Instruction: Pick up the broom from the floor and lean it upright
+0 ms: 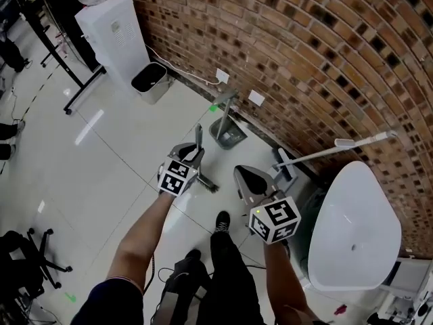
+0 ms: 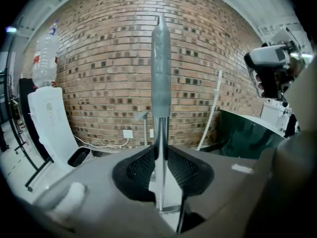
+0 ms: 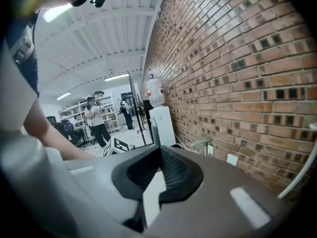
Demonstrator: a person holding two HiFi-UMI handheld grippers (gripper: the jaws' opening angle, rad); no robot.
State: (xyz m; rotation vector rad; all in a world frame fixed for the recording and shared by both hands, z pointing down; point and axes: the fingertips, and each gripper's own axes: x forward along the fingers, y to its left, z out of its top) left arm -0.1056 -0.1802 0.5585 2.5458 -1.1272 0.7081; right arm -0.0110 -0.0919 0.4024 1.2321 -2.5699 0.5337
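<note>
Broom [image 2: 160, 73] stands upright at centre frame, clamped in the left gripper [image 2: 159, 168], right gripper [image 3: 158, 165] closed and empty, with the lean against the brick wall [image 1: 304, 59] left to do.

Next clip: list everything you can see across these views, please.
broom: one, grey grip on a metal shaft, upright in the left gripper
dustpan: one, grey, on the floor by the brick wall
water dispenser: one, white, bottle on top, against the wall
waste bin: one, pale with a black inside, beside the dispenser
long-handled tool: one, white, leaning on the wall
wall sockets: two, white, low on the wall
large container: one, white top, dark green side, at the right
chair base: one, black, lower left
left hand-held gripper: one, grey, shut on the broom
right hand-held gripper: one, grey, shut, empty
</note>
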